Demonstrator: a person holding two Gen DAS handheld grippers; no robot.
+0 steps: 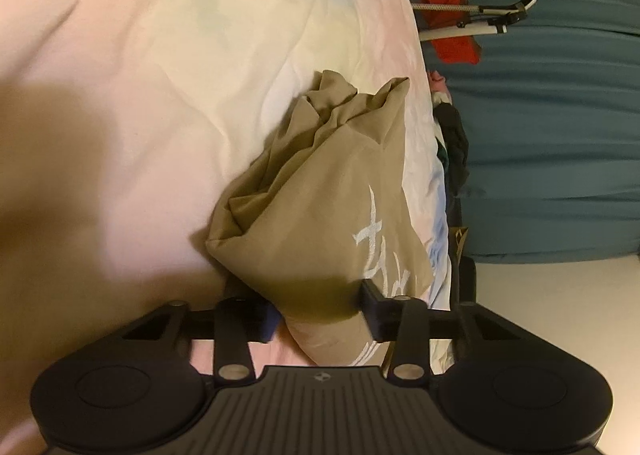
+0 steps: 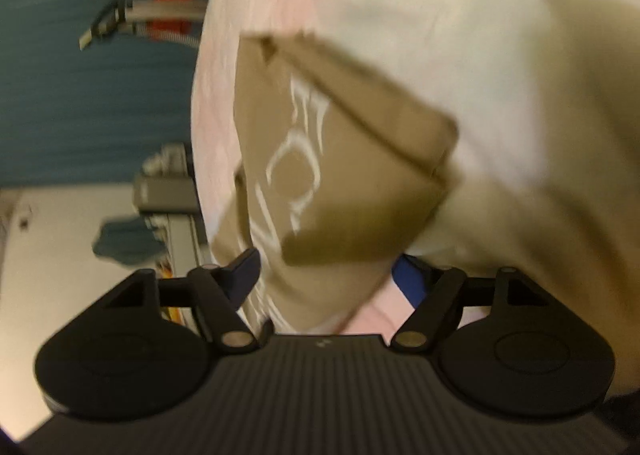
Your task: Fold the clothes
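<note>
A khaki garment [image 1: 320,191] with white printed lettering lies bunched on a pale pink and cream bedsheet [image 1: 160,75]. My left gripper [image 1: 320,315] has its jaws set wide on either side of a fold of the garment, which fills the gap between them. In the right wrist view, which is blurred, the same khaki garment [image 2: 344,159] runs down between the jaws of my right gripper [image 2: 324,275]. Those jaws also stand wide apart with cloth between them. The fingertips of both grippers are partly hidden by cloth.
The bed's edge runs down the right of the left wrist view, beside a teal ribbed surface [image 1: 552,135]. A red item with a white frame [image 1: 452,31] and dark clothes [image 1: 454,143] lie past that edge. A grey box [image 2: 168,191] stands on the pale floor.
</note>
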